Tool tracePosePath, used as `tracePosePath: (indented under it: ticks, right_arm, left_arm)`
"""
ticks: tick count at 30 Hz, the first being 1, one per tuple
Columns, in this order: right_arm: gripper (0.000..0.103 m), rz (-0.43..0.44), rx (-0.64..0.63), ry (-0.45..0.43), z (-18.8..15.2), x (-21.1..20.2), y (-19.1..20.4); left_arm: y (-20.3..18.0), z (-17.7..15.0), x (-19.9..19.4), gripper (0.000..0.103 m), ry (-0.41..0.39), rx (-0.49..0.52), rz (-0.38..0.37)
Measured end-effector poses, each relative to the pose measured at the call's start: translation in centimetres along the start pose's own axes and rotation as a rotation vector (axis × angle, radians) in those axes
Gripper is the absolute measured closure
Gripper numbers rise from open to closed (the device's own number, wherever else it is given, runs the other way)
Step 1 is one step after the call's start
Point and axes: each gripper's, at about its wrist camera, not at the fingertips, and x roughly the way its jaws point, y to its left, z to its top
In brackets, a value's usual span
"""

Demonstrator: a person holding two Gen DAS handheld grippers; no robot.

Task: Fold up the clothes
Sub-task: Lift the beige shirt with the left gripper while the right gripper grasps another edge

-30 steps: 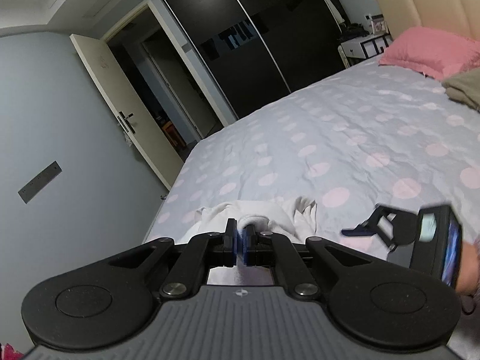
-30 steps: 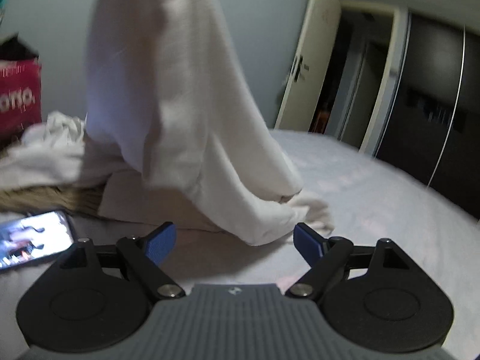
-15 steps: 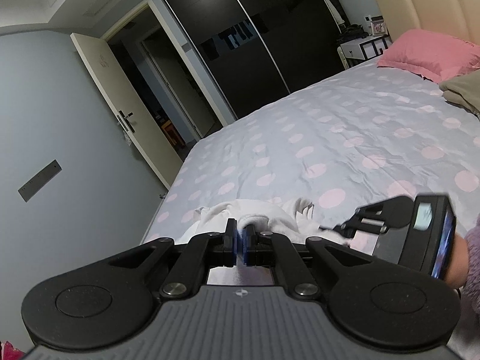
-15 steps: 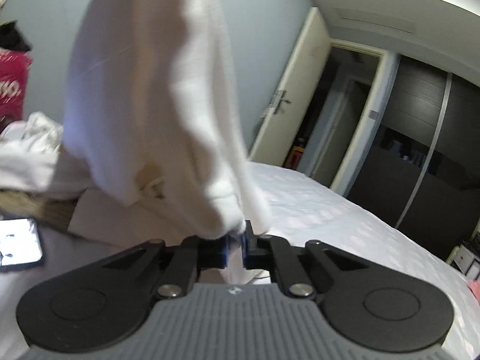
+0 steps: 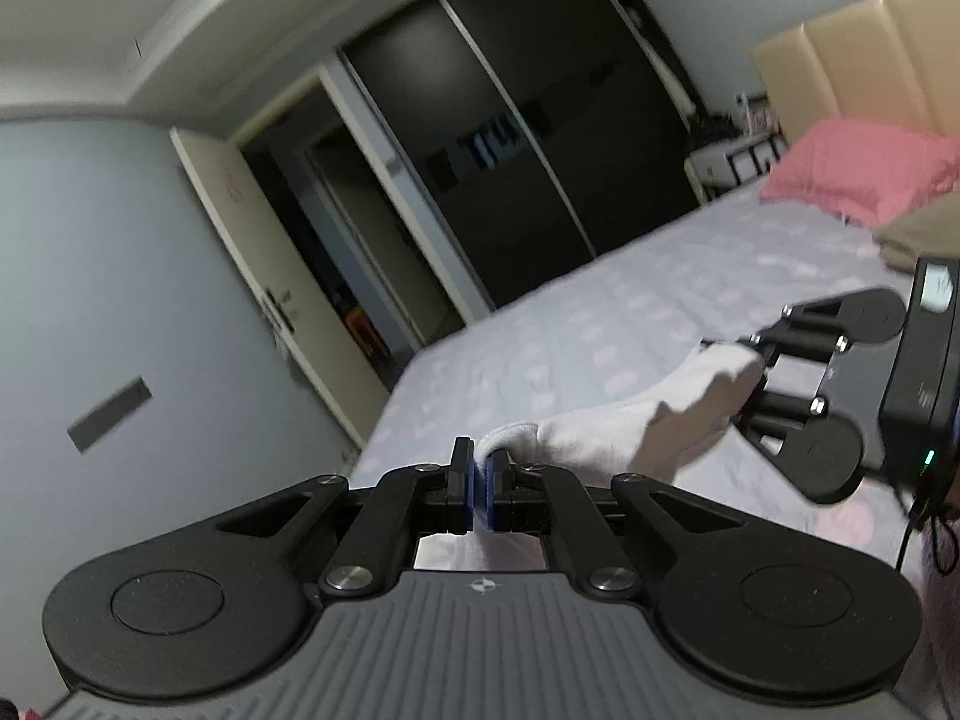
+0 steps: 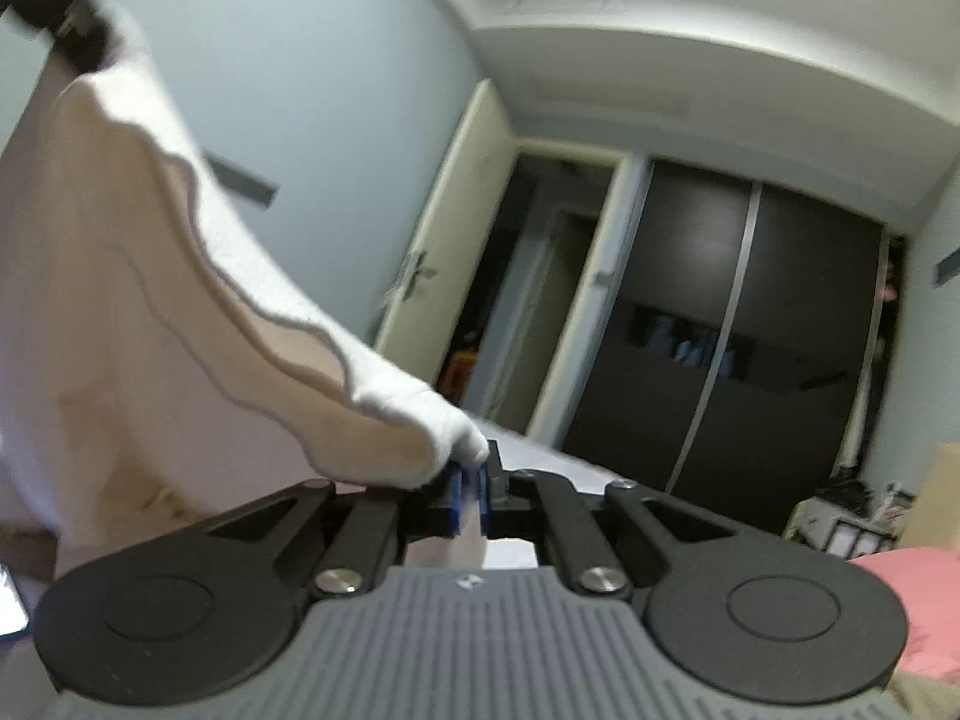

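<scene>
A white garment (image 5: 636, 420) hangs in the air between my two grippers, above the bed. My left gripper (image 5: 480, 495) is shut on one edge of it. My right gripper (image 6: 471, 495) is shut on another edge; it also shows at the right of the left wrist view (image 5: 759, 369), pinching the cloth. In the right wrist view the garment (image 6: 150, 312) stretches from the jaws up to the far left, where the left gripper (image 6: 66, 24) holds it, blurred. Most of the garment hangs below, out of sight.
The bed (image 5: 600, 324) has a grey sheet with pink dots, a pink pillow (image 5: 858, 177) and a beige headboard (image 5: 852, 72). A folded olive cloth (image 5: 924, 234) lies by the pillow. An open door (image 5: 288, 300) and dark wardrobe (image 5: 540, 162) stand beyond. A phone edge (image 6: 9, 600) shows lower left.
My right gripper has shut on the garment's hanging edge and lifted it. Both grippers have risen and tilted up, so the garment is now off the bed and spread between them.
</scene>
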Motion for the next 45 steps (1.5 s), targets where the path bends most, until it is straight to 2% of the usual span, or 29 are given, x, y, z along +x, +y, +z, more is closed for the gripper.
tracePosePath:
  ticks: [6, 12, 16, 21, 23, 26, 32, 37, 39, 45]
  right_arm:
    - [0.098, -0.116, -0.032, -0.141, 7.7, -4.2, -4.8]
    - [0.098, -0.222, -0.158, -0.312, 15.2, -10.1, -7.9]
    - [0.098, -0.283, -0.193, -0.39, 19.0, -13.8, -9.6]
    - [0.098, -0.405, -0.248, -0.495, 23.3, -18.1, -11.0]
    - [0.098, -0.429, -0.277, -0.516, 24.9, -19.7, -11.6]
    - [0.098, -0.453, -0.323, -0.502, 26.3, -21.8, -12.4]
    - [0.098, -0.463, -0.327, -0.459, 26.7, -24.7, -13.9]
    - [0.098, -0.498, -0.361, -0.465, 25.2, -26.6, -12.7]
    - [0.098, -0.501, -0.377, -0.466, 26.9, -26.1, -11.8]
    - [0.098, -0.488, -0.401, -0.461, 27.3, -24.3, -11.1]
  left_arm:
    - [0.9, 4.0, -5.1, 0.101, -0.179, -0.004, 0.028]
    - [2.9, 7.7, -10.4, 0.101, -0.38, -0.027, 0.061]
    - [3.8, 9.4, -13.0, 0.101, -0.485, -0.055, 0.029]
    - [4.0, 11.4, -15.7, 0.101, -0.631, -0.075, -0.004]
    - [4.1, 12.0, -16.7, 0.101, -0.689, -0.087, -0.012]
    - [3.8, 12.6, -18.0, 0.101, -0.752, -0.1, -0.042]
    - [2.3, 12.8, -19.6, 0.101, -0.799, -0.093, -0.06]
    - [1.2, 12.5, -21.3, 0.101, -0.808, -0.076, -0.1]
    - [1.4, 12.7, -21.4, 0.101, -0.812, -0.066, -0.095]
    - [1.4, 13.0, -20.4, 0.101, -0.8, -0.061, -0.093]
